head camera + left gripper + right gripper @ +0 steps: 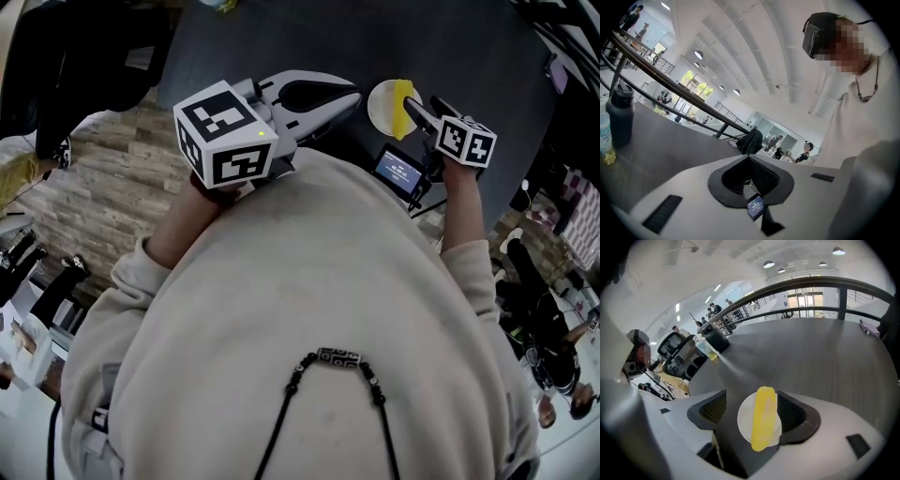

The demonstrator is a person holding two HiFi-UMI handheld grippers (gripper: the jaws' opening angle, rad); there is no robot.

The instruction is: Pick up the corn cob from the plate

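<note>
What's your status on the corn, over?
Right gripper open over corn cob, not gripping. Cob lies on plate. Left gripper shut, empty. Nothing in the way.

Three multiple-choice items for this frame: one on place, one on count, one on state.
1. The yellow corn cob lies: A) on the round white plate; B) in a bowl; C) in a cup.
2. Corn cobs in view: A) one; B) two; C) three.
3. The right tongs are: A) shut on the cob; B) shut empty; C) open, cob ungripped.
Key: 1A, the cob rests across the plate; 2A, only one cob shows; 3C, the pads stand apart either side of the cob.
</note>
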